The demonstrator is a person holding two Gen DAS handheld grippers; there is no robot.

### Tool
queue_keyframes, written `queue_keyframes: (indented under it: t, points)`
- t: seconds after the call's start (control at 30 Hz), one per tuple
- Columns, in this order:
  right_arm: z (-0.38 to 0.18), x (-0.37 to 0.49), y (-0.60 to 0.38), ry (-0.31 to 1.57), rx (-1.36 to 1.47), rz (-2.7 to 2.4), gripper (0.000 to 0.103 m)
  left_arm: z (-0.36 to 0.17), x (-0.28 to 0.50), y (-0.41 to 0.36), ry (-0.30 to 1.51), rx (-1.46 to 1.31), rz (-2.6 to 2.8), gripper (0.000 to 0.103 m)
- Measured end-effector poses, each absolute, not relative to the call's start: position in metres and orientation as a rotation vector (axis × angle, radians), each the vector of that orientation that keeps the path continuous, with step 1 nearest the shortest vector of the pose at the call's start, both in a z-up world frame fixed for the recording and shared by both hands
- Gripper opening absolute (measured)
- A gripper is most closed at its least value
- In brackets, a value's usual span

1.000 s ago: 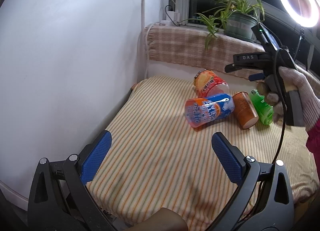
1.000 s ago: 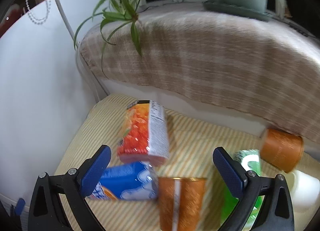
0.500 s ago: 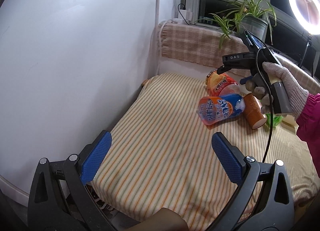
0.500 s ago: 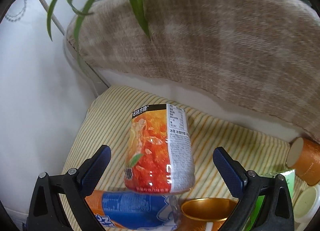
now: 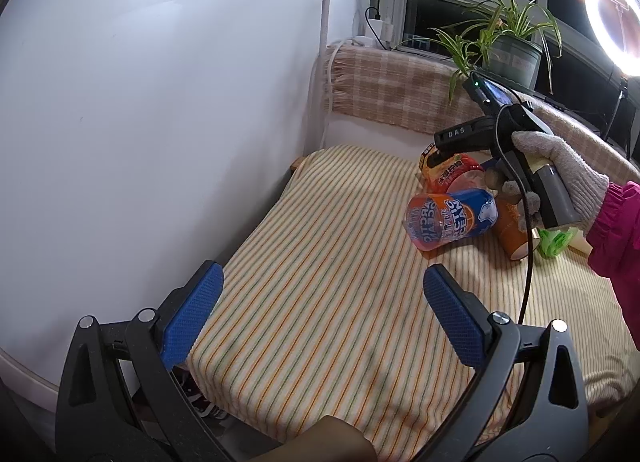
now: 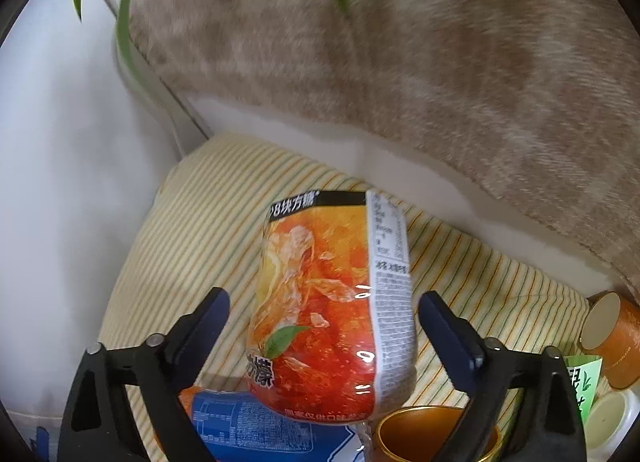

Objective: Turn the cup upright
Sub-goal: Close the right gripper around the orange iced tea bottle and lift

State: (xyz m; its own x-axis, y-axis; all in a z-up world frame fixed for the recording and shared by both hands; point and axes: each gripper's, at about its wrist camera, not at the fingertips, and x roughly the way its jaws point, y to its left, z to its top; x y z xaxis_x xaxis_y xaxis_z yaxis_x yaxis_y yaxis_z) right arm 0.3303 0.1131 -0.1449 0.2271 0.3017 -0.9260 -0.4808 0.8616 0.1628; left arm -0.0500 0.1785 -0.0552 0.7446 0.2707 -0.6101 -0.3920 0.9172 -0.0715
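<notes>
The right gripper (image 6: 322, 326) hangs with its jaws spread wide on either side of the orange-labelled cup (image 6: 332, 302), which lies on its side on the striped cloth (image 5: 320, 302) at the far end, near the plaid blanket (image 6: 400, 62); neither pad looks to be touching the label, though motion blur makes that hard to confirm. The left gripper (image 5: 320, 310) is also released and holds nothing, well apart from the cluster. The main risk is crowding: the blue-labelled cup (image 5: 452, 218) lies just against the target's near end, and a gold paper cup (image 6: 436, 434) sits beside it, so closing low could pinch or drag a neighbour along. The glossy, tapered wrap may also slip in the pads as the cup is rotated, and the soft cloth could let it topple once stood up.
</notes>
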Motion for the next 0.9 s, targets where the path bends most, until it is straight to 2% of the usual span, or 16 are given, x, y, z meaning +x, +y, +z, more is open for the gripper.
queue_keyframes:
  t: [0.17,0.33,0.9]
  points:
    - [-0.158,0.335,0.131,1.235,-0.201,0.535,0.085,-0.056,-0.05,0.181,0.636,-0.207,0.371,0.102]
    - [-0.162,0.337,0.138,1.211,-0.204,0.541,0.084,-0.056,-0.049,0.181,0.637,-0.208,0.371,0.102]
    - [-0.102,0.304,0.134,1.043,-0.177,0.621,0.083,-0.051,-0.05,0.179,0.623,-0.201,0.374,0.102]
